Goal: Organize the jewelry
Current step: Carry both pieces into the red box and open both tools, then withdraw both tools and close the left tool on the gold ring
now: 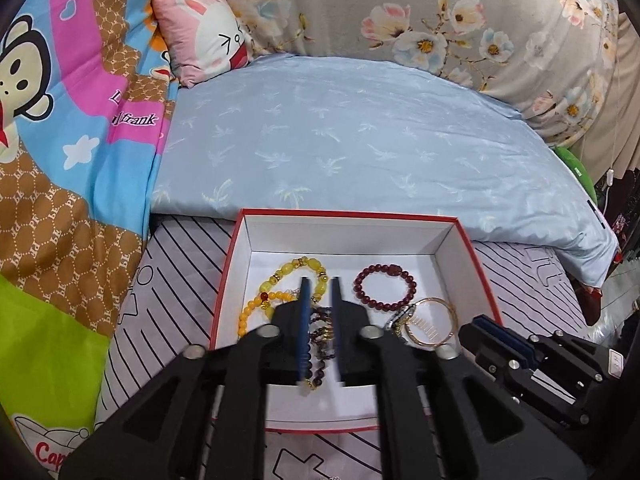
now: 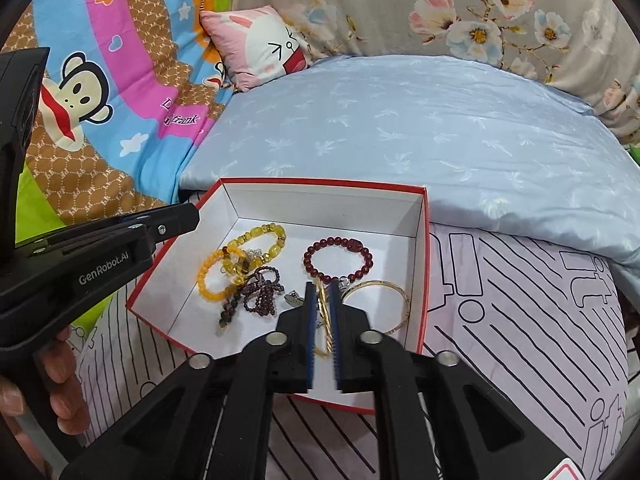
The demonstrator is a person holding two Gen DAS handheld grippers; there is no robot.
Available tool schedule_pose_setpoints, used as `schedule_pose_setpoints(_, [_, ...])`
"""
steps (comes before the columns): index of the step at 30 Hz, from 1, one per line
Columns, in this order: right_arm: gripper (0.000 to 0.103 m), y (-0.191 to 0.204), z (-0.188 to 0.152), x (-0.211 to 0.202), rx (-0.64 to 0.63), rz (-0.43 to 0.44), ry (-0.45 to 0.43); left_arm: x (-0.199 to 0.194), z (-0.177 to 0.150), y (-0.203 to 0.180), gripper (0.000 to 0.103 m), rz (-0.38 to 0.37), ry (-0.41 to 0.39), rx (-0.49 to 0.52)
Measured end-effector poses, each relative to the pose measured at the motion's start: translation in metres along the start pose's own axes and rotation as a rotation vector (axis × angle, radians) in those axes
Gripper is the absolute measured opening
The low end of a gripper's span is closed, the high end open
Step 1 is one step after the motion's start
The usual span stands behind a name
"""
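Observation:
A red-rimmed white box (image 1: 344,236) (image 2: 328,208) lies on the bed and holds the jewelry. Inside are yellow bead bracelets (image 1: 280,276) (image 2: 240,256), a dark red bead bracelet (image 1: 384,286) (image 2: 338,258), a tangled dark purple bead string (image 1: 320,336) (image 2: 256,292) and gold bangles (image 1: 434,322) (image 2: 378,306). My left gripper (image 1: 320,284) hangs over the box above the purple string, jaws slightly apart, holding nothing that I can see. My right gripper (image 2: 322,288) is over the box with a thin gold chain (image 2: 325,320) between its narrow jaws; whether it pinches the chain is unclear.
The box rests on a striped pink-white sheet (image 2: 520,300). A folded light blue quilt (image 1: 360,140) lies behind it, a cartoon monkey blanket (image 1: 60,120) to the left, a pink pillow (image 1: 204,36) and floral bedding (image 1: 440,20) at the back.

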State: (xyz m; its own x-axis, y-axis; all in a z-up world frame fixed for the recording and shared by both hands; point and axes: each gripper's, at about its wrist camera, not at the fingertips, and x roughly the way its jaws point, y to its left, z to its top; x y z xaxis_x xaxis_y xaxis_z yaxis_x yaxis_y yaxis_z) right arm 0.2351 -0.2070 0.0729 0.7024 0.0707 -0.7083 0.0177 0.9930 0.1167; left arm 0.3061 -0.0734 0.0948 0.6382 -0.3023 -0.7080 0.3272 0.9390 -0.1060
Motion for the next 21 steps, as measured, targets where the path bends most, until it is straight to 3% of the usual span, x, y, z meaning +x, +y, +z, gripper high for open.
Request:
schedule_pose_setpoints(1, [0.015,-0.001,0.000,0.000,0.003,-0.001,-0.001,0.000,0.000,0.001,0.035,0.002,-0.001,-0.003])
schedule_pose_setpoints(5, [0.020,-0.002,-0.003,-0.004,0.008,0.000,-0.007,-0.002,-0.004,0.006,0.035,0.008,-0.003,-0.008])
schedule_pose_setpoints(21, [0.020,0.016,-0.033,-0.050,0.003,0.009,-0.024,-0.042,-0.033,0.008,0.035,0.033,-0.003,-0.030])
